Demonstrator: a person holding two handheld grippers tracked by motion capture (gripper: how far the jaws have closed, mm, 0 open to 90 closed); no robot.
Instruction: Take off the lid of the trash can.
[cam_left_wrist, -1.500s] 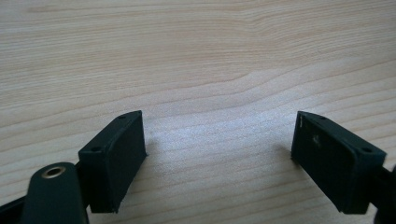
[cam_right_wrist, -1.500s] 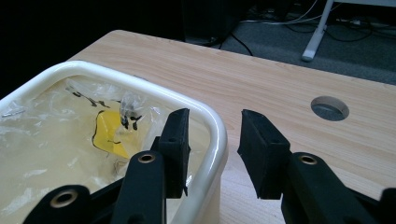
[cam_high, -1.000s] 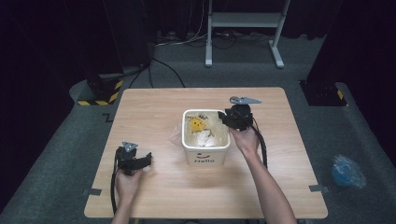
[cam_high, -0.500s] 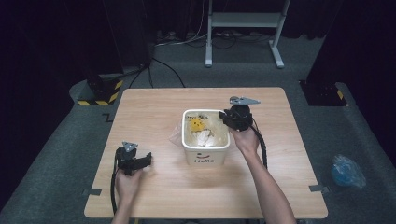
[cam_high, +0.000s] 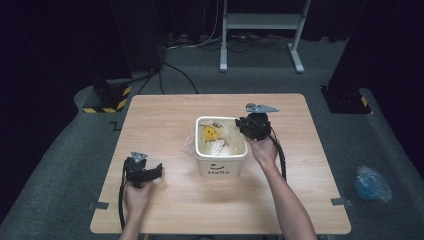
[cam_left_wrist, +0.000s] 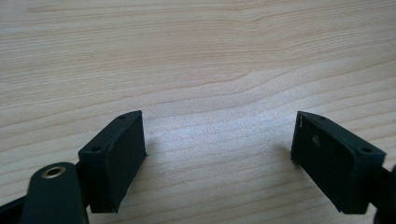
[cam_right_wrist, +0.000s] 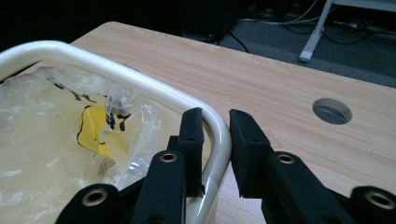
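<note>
A white bin (cam_high: 221, 159) stands near the middle of the wooden table (cam_high: 165, 107), with "Hello" printed on its near side and a clear plastic bag (cam_right_wrist: 51, 140) with a yellow patch lying loosely inside it. The right gripper (cam_high: 248, 131) is at the bin's far right corner, and in the right gripper view its two black jaws straddle the rounded rim (cam_right_wrist: 140, 79), one inside against the bag and one outside; they have just been closing and now pinch the rim between them. A round hole (cam_right_wrist: 332, 110) in the tabletop lies just beyond that corner. The left gripper (cam_high: 156, 172) is well apart from the bin, at the near left of the table, held in the person's left hand (cam_high: 136, 196); in the left gripper view its jaws are spread wide over bare wood with nothing between them. On the grey floor to the right of the table lies a crumpled blue bag (cam_high: 371, 183), and a white metal stand (cam_high: 260, 30) is on the far side.
</note>
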